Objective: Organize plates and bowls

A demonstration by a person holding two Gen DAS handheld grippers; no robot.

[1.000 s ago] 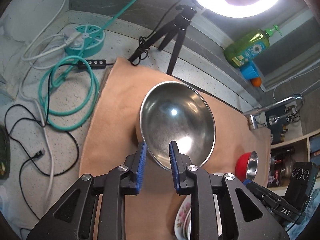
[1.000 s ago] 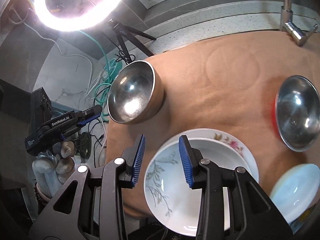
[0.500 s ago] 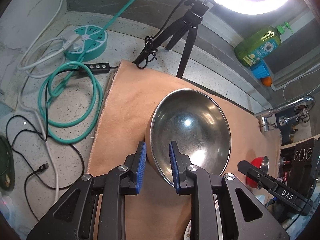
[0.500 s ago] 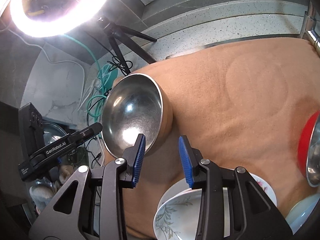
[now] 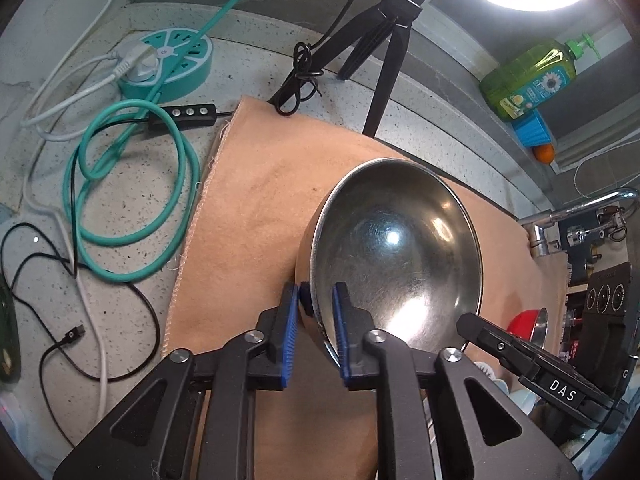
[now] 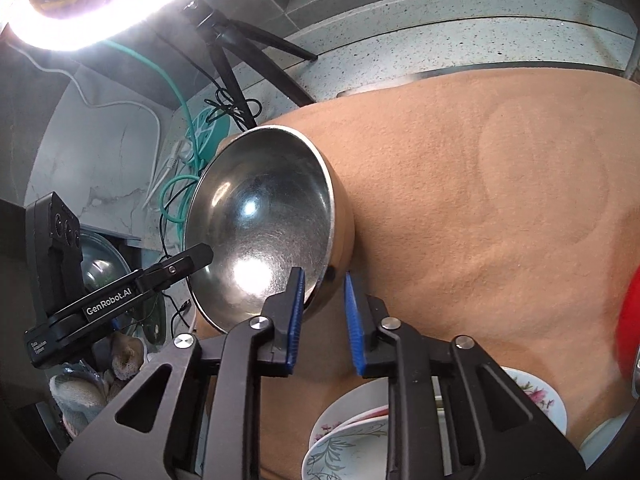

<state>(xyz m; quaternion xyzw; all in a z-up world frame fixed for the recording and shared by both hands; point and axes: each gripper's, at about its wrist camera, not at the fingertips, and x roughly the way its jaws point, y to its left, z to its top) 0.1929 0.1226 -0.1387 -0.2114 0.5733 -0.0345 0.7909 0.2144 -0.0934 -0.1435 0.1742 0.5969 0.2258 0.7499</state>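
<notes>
Two claws grip one steel bowl (image 5: 394,256) from opposite sides as it stands tilted on a tan cloth (image 5: 256,216) spread over a speckled stone surface (image 5: 132,208). The left claw (image 5: 314,312), whose jaws have just been closing, is clamped on the bowl's near rim, one blue pad inside the bowl and the other against its outer wall. The right claw (image 6: 324,300), its jaws likewise just closing, pinches the opposite rim the same way, with the bowl directly ahead of its fingertips. Below and behind the right claw sits a stack of floral plates (image 6: 344,440); a red bowl (image 5: 528,322) lies off to the left claw's right. A tripod (image 5: 384,40) stands beyond the cloth.
</notes>
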